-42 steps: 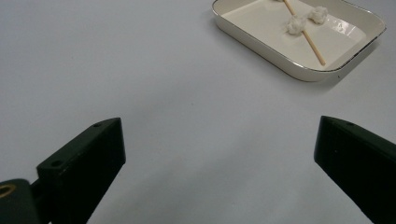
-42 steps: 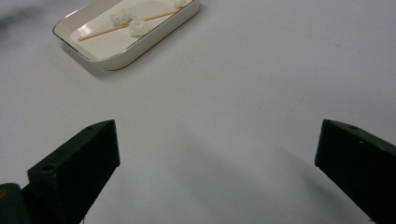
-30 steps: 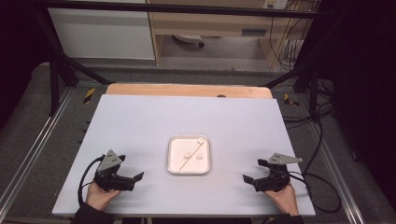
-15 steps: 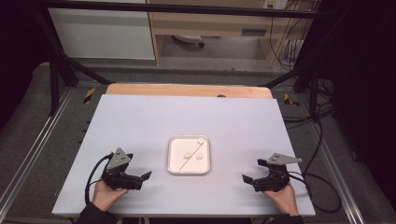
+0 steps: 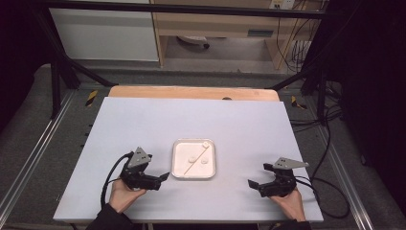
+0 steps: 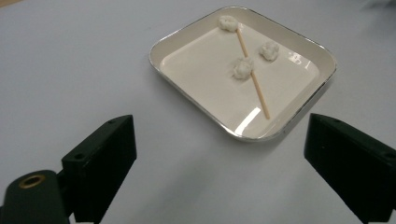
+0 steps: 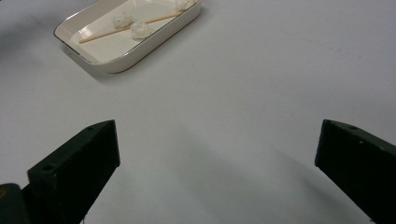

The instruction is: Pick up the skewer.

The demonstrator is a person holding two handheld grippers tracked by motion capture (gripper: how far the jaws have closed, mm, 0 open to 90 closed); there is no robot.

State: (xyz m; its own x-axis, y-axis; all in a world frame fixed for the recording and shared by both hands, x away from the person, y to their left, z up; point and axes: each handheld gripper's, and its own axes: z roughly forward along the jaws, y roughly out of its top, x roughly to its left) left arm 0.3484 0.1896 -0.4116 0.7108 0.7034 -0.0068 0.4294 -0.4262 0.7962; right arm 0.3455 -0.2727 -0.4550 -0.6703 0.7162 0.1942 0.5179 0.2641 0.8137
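Left gripper (image 5: pixel 162 178), jaws spread (just narrowing, nothing between), is nearing the tray (image 6: pixel 184 35) mid-frame; a careless pinch risks rolling the skewer (image 6: pixel 252 76) off the lumps.

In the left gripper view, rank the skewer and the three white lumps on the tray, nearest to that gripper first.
1. Skewer: its near tip reaches toward the tray's front rim.
2. Middle lump, touching the skewer.
3. Right lump, slightly farther back.
4. Far lump, by the back rim at the skewer's far end.

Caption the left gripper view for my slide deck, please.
Left gripper, jaws open, faces a white tray holding a wooden skewer and three white lumps.
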